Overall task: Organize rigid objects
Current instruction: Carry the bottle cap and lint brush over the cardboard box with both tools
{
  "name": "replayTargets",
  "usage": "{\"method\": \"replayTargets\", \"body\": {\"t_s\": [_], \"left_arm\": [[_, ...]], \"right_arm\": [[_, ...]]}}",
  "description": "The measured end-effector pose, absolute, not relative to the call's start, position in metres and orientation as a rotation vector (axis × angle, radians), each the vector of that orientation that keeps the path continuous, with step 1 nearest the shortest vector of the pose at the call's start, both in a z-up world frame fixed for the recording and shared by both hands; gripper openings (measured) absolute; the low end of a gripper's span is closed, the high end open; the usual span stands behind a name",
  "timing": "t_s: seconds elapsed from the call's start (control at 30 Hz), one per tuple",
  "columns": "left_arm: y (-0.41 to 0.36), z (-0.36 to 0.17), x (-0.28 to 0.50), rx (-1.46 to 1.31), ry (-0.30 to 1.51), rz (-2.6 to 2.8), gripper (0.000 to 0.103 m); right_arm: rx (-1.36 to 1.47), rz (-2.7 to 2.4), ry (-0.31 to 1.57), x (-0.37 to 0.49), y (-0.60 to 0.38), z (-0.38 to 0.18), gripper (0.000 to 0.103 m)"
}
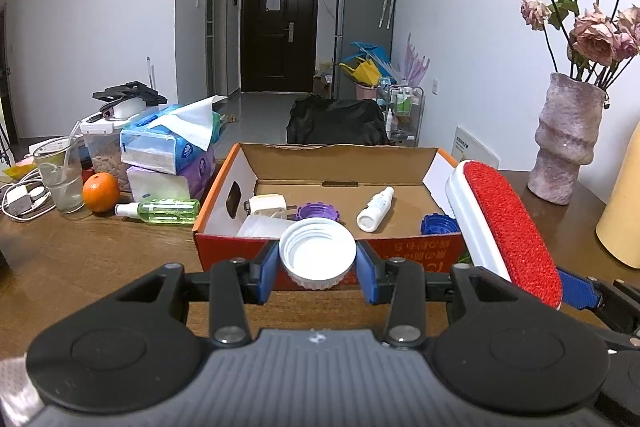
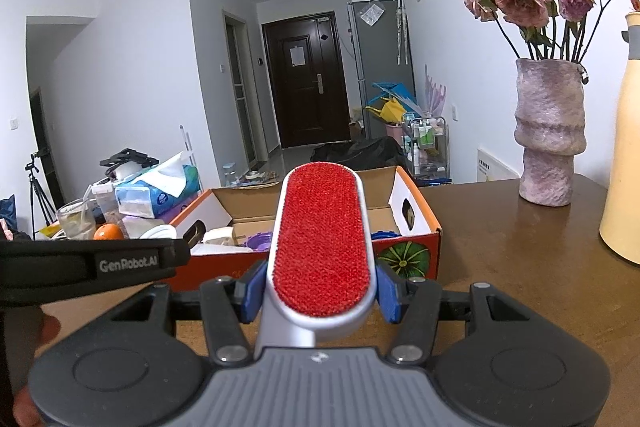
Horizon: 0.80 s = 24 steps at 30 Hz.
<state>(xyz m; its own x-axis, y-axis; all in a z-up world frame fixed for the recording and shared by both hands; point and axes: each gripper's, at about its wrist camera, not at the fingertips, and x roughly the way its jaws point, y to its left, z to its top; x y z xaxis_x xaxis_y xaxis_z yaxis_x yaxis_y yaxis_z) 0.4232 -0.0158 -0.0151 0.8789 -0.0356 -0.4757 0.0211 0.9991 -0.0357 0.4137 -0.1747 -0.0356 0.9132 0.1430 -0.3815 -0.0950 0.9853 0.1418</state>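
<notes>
My left gripper (image 1: 317, 267) is shut on a white screw lid (image 1: 317, 255), held just in front of an open orange cardboard box (image 1: 328, 155). Inside the box lie a white plug adapter (image 1: 266, 207), a purple cap (image 1: 315, 211), a small white bottle (image 1: 376, 209) and a blue cap (image 1: 439, 225). My right gripper (image 2: 320, 291) is shut on a lint brush (image 2: 322, 239) with a red pad and white body, pointing at the box (image 2: 412, 227). The brush also shows in the left wrist view (image 1: 508, 227), at the box's right end.
On the brown table left of the box are a green spray bottle (image 1: 164, 211), an orange (image 1: 101, 191), a glass (image 1: 64, 179), tissue packs (image 1: 172, 155) and a charger (image 1: 18, 201). A pink vase (image 1: 566, 143) with dried roses and a yellow vessel (image 1: 624, 215) stand right.
</notes>
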Motion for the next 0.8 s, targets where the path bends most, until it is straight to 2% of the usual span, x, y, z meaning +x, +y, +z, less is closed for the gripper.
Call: {"method": "replayTargets", "body": {"t_s": [0.8], "left_arm": [[-0.013, -0.012, 0.48, -0.068, 0.473, 0.006, 0.042]], "right_arm": [[0.127, 0.118, 0.39, 0.47, -0.174, -0.036, 0.055]]}}
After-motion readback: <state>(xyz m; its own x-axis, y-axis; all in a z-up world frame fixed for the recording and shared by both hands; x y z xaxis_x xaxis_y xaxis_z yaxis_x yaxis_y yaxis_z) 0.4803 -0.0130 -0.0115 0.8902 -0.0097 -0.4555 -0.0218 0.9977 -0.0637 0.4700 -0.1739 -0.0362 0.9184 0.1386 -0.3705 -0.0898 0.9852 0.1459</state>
